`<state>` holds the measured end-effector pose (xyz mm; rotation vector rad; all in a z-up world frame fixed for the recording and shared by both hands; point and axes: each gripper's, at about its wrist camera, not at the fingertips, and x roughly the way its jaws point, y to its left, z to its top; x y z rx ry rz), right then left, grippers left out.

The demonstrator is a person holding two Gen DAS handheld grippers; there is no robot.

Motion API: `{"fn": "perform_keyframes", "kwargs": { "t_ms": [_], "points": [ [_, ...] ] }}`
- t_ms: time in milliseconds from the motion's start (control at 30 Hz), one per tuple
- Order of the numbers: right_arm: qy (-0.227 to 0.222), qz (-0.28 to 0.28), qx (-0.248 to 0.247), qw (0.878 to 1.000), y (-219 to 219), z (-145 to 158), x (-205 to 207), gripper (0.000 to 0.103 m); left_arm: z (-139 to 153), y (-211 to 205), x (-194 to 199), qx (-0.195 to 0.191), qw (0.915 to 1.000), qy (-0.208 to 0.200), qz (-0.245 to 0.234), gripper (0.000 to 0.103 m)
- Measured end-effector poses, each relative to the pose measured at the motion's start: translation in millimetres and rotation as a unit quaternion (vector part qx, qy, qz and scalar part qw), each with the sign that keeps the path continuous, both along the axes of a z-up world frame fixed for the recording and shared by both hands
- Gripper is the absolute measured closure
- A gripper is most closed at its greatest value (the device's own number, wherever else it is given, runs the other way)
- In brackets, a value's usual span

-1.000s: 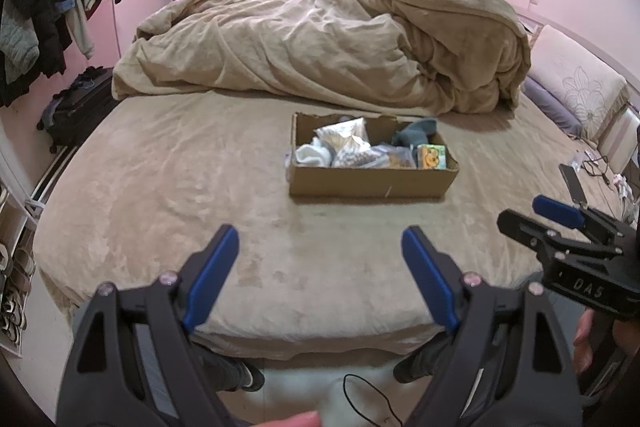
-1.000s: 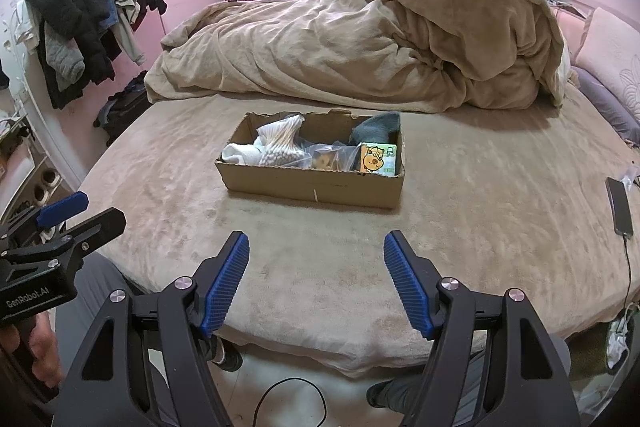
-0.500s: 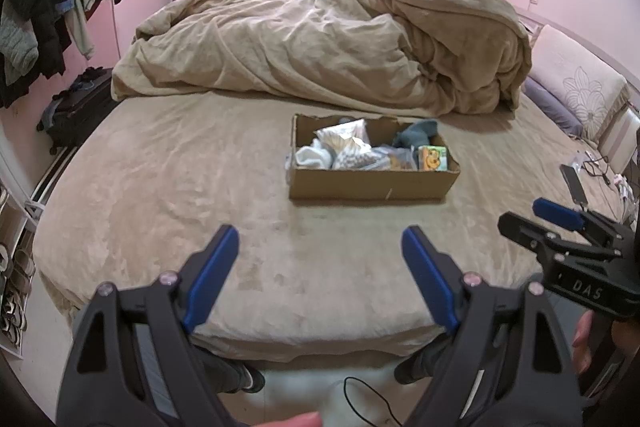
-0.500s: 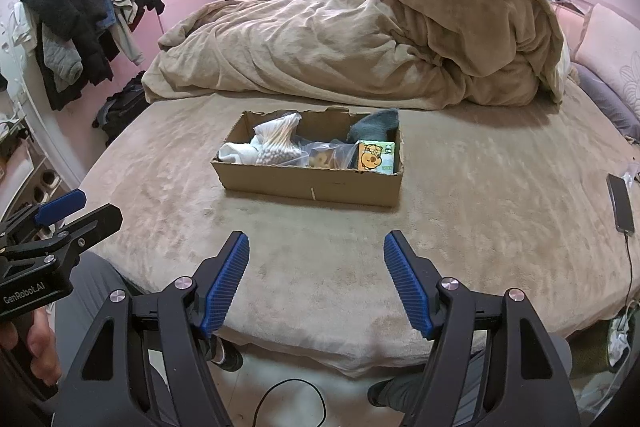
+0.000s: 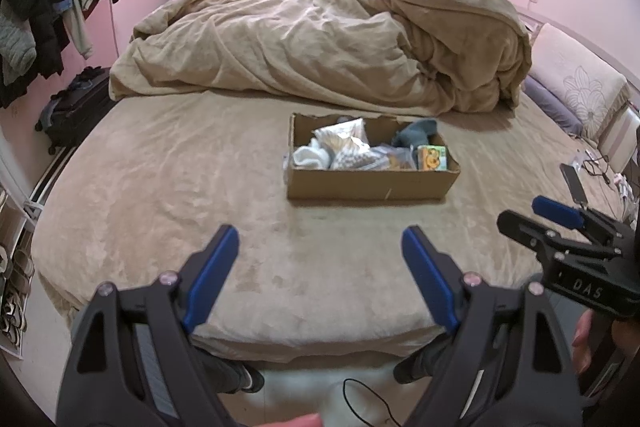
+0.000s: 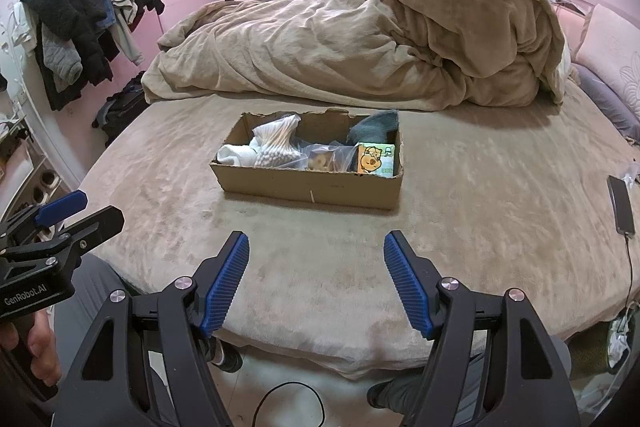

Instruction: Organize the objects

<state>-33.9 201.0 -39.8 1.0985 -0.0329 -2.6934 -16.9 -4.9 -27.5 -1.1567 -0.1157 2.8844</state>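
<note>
A shallow cardboard box (image 5: 372, 185) (image 6: 308, 189) sits mid-bed on the tan sheet. Inside lie a white sock (image 6: 236, 154), a bag of cotton swabs (image 6: 276, 143), a clear bag of snacks (image 6: 322, 159), a grey-blue cloth (image 6: 376, 126) and a small yellow-green cartoon packet (image 6: 376, 159) at the right end. My left gripper (image 5: 318, 247) hovers open over the bed's near edge, well short of the box, with nothing between its blue pads. My right gripper (image 6: 316, 251) is likewise open and empty, beside it on the right.
A heaped tan duvet (image 5: 320, 47) fills the far half of the bed. A phone (image 6: 622, 203) on a cable lies at the right edge, pillows (image 5: 576, 91) beyond. Clothes hang on a rack (image 6: 80, 27) at left above a dark suitcase (image 5: 72, 107). The person's feet and a cable show below.
</note>
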Motion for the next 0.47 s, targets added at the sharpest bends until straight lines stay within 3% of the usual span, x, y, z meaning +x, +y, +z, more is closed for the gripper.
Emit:
{"fn": "perform_keyframes", "kwargs": {
  "t_ms": [467],
  "points": [
    [-0.004, -0.001, 0.0, 1.0, 4.4, -3.2, -9.1, 0.03, -4.3, 4.4, -11.0, -0.005, 1.0, 0.001, -0.008, 0.018]
  ]
}}
